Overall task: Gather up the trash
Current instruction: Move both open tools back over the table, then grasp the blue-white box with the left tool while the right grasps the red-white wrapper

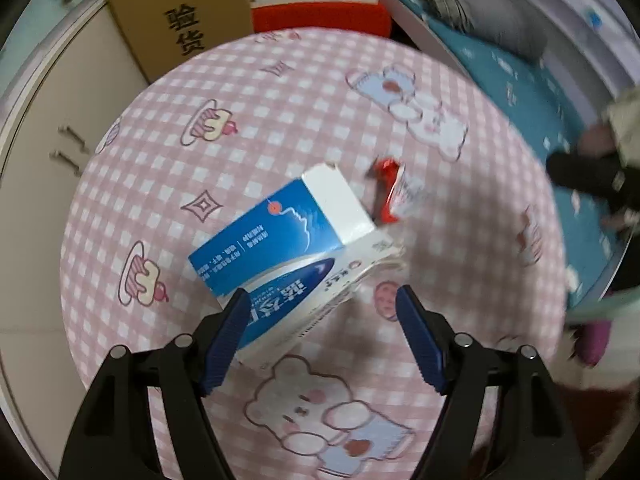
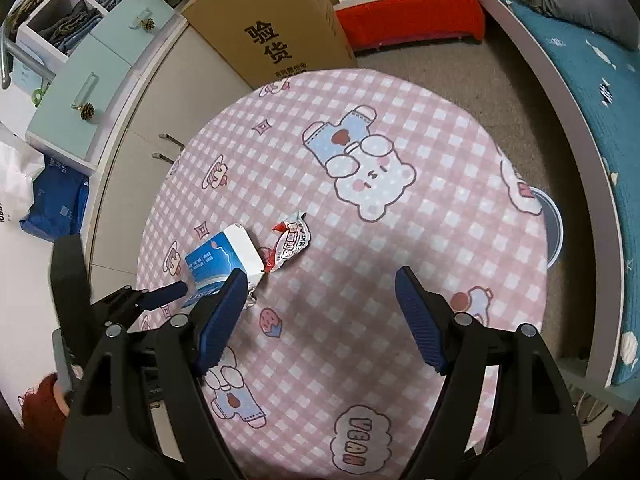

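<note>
pink table (image 2: 400,280), bed (image 2: 580,80), cardboard box (image 2: 272,20)

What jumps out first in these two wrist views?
The pink checked tablecloth with cartoon bears fills both views. Near its left side lie a blue and white box and, touching it on the right, a crumpled red and white wrapper. The left hand-held gripper hangs open over the box, the right hand-held gripper open over bare cloth; a brown cardboard carton stands behind the table.

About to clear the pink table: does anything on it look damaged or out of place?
Yes. A blue and white carton lies tipped over, one end torn open, and a crumpled red wrapper lies right beside it.
</note>
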`<state>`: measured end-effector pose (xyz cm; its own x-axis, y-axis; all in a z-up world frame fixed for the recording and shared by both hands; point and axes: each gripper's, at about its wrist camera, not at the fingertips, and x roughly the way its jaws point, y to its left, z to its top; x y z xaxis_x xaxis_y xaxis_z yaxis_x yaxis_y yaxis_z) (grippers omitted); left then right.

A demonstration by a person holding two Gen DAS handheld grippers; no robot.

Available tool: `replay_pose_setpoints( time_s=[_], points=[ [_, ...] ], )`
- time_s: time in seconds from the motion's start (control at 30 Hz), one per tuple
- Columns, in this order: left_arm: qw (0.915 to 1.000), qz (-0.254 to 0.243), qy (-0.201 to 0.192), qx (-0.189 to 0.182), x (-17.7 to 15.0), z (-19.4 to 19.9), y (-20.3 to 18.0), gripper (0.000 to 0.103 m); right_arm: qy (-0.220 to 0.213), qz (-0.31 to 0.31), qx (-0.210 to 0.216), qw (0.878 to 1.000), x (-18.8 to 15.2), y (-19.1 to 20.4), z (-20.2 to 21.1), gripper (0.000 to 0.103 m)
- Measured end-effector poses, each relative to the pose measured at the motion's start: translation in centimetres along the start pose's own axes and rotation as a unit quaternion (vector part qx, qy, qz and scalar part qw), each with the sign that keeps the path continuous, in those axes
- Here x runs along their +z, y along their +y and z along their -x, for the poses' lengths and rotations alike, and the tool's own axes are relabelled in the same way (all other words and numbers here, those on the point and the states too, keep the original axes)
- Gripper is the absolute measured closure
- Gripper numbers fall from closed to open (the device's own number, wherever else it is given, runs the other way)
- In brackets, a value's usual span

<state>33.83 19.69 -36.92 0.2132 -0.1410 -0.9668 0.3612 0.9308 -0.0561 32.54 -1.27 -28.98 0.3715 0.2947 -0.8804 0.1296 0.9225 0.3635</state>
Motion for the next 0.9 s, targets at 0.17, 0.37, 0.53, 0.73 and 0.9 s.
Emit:
replay_pose_setpoints(
  time_s=[0.17, 0.37, 0.53, 0.73, 0.9],
  points=[
    [0.9990, -0.039, 0.009, 0.018, -0.1, -1.4, -0.4, 0.042, 0.010, -0.001, -0.006, 1.000, 0.0, 0.4, -1.2, 0.028],
    [0.9993, -0.032, 0.008, 0.017, 0.7, -2.0, -0.3, 0.076, 0.024, 0.003, -0.009, 1.000, 0.3, 1.1, -2.8, 0.028],
    [0.9999, -0.001, -0.014, 0.004, 1.6, -0.9, 0.6, 0.085, 0.031, 0.014, -0.011, 0.999, 0.9, 2.0, -4.2, 0.028],
    [0.9980, 0.045, -0.042, -0.013, 2.6, 1.1, 2.0, 0.085, 0.049, 0.053, -0.028, 0.997, 1.9, 3.7, -7.1, 0.028],
    [0.9962, 0.077, -0.040, 0.001, 3.3, 2.3, 2.9, 0.085, 0.067, 0.096, -0.052, 0.992, 2.2, 5.2, -10.1, 0.043]
  ],
)
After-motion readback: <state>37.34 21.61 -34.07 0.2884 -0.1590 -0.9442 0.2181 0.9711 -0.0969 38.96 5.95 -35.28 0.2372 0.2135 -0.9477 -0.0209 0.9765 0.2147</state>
